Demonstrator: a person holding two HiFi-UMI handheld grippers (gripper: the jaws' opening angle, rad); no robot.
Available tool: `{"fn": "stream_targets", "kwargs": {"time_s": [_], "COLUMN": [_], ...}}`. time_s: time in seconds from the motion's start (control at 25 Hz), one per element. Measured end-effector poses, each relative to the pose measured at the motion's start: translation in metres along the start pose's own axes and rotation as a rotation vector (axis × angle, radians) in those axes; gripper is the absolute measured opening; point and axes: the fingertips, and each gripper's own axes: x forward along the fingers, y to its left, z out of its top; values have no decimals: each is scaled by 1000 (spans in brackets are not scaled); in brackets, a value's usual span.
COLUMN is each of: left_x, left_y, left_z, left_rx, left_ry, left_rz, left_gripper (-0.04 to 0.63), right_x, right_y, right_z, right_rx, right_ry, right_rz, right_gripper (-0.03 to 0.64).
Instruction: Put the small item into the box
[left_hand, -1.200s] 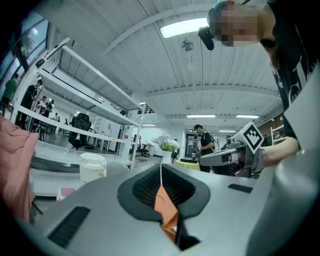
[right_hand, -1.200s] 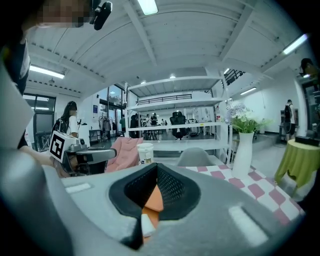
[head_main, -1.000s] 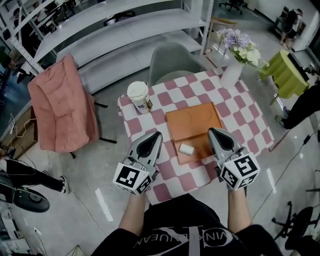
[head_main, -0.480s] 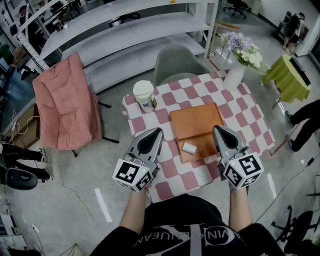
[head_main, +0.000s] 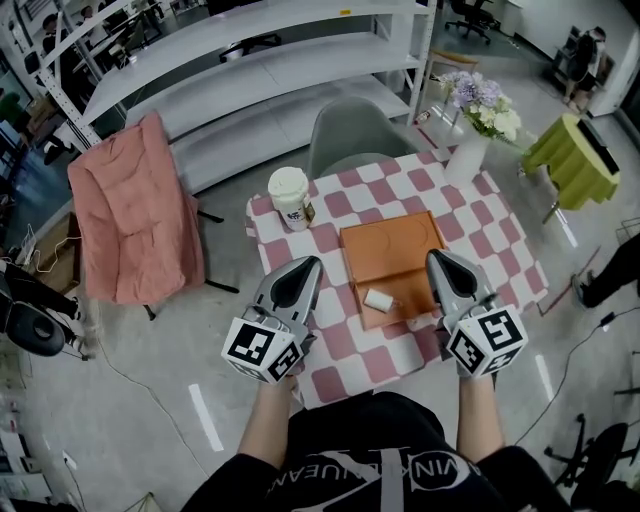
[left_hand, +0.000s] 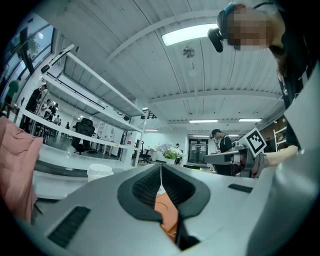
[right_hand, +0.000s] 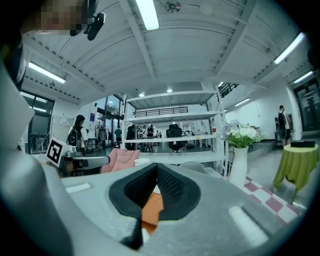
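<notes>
Head view: item (head_main: 377, 299) near right gripper (head_main: 437, 259)

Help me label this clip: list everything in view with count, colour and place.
Table: one, pink-and-white checked, centre.
Box: one, orange, middle of the table.
Small item: one, white, on the box's near half.
Cup: one, white, lidded, table's far-left corner.
Vase: one, white, with flowers, table's far-right corner.
Chair: one, grey, behind the table.
Armchair: one, pink, left of the table.
Side table: one, green cloth, far right.
Shelves: one rack, white, at the back.
Left gripper: one, grey, shut, left of the box.
Right gripper: one, grey, shut, right of the box.
</notes>
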Motion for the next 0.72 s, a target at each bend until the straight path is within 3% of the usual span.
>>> {"fn": "stream_targets", "kwargs": {"time_s": [0.72], "left_x": [-1], "left_y": [13], "left_z": [-11], "left_rx": [-46], "left_ry": [18], "left_rz": [6], "left_gripper": [14], "right_x": [1], "right_y": [-8], "right_z": [-11], "right_rx": [33], "right_ry": [12], "right_rz": [-17], "right_gripper": [6]}}
